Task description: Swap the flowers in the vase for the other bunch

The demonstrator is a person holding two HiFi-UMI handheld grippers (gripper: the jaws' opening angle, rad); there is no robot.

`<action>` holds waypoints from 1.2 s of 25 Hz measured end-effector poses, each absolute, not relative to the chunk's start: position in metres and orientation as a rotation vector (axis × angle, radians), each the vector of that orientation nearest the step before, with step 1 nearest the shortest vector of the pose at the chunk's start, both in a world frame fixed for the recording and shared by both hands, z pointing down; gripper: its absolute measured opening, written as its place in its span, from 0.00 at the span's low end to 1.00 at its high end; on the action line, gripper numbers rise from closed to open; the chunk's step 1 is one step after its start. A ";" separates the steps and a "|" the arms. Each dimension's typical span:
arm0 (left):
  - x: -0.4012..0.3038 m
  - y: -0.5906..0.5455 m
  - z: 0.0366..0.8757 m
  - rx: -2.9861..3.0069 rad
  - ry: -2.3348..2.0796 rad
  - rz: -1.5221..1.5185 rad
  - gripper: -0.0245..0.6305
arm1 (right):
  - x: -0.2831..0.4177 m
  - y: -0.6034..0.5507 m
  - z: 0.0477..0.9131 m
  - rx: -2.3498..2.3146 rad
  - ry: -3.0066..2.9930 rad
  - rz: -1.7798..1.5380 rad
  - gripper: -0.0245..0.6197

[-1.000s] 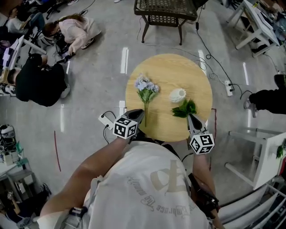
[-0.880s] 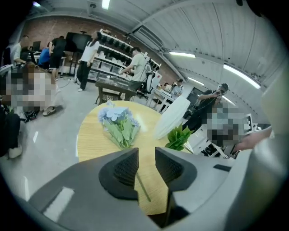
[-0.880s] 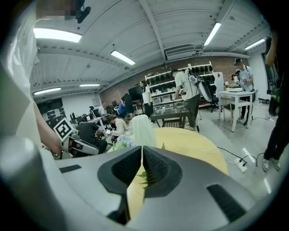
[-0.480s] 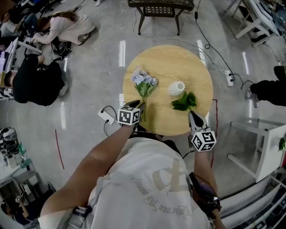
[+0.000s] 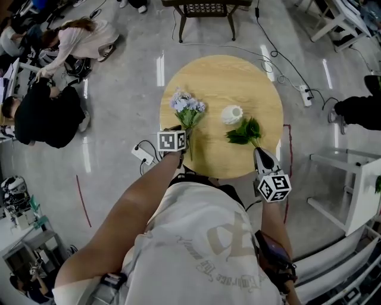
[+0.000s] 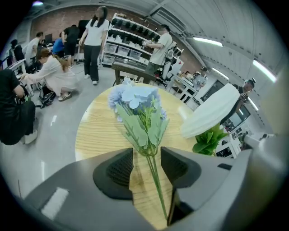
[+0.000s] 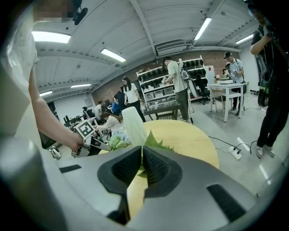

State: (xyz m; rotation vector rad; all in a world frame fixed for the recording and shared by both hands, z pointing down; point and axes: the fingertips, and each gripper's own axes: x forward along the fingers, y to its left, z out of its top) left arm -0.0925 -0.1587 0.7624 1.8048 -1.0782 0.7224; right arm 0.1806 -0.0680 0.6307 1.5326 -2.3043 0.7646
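- The vase (image 5: 232, 114) stands upright a little right of the middle of the round bench (image 5: 238, 74); neither bunch is in it.
- The leafy green bunch (image 5: 245, 131) lies just beside the vase on its near-right side, with its stem running toward the near rim.
- The blue flower bunch (image 5: 186, 107) lies flat to the left of the vase, apart from it, heads toward the far side and stem toward me.
- Beyond the vase the wood is open out to the far rim. Both bunches sit in the near half, and both stems end close to the edge.
- My left gripper (image 6: 146, 164) is at the near-left rim, left of the vase. Its jaws have just been opening and now stand wide, with the blue stem between them and neither pad pressing it.
- My right gripper (image 7: 141, 167) is at the near-right rim, its jaws pressed together on the green bunch's stem end.
- On the floor, a power strip (image 5: 305, 95) lies right of the vase past the rim. A wicker chair (image 5: 205, 11) stands beyond the far edge, and people (image 5: 41, 113) sit well off to the left.
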 end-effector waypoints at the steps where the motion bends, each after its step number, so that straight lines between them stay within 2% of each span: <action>1: -0.092 -0.160 0.764 1.795 -1.078 0.722 0.33 | 0.183 -0.067 0.631 1.537 -2.300 0.768 0.06; 6: -0.088 -0.164 0.772 1.744 -1.056 0.735 0.32 | 0.192 -0.064 0.633 1.556 -2.281 0.779 0.06; 16: -0.084 -0.167 0.783 1.698 -1.016 0.781 0.22 | 0.200 -0.058 0.638 1.596 -2.253 0.799 0.06; 20: -0.083 -0.166 0.781 1.706 -1.012 0.730 0.16 | 0.202 -0.056 0.639 1.605 -2.251 0.800 0.06; 30: -0.092 -0.160 0.759 1.755 -1.013 0.552 0.12 | 0.195 -0.061 0.634 1.591 -2.282 0.780 0.06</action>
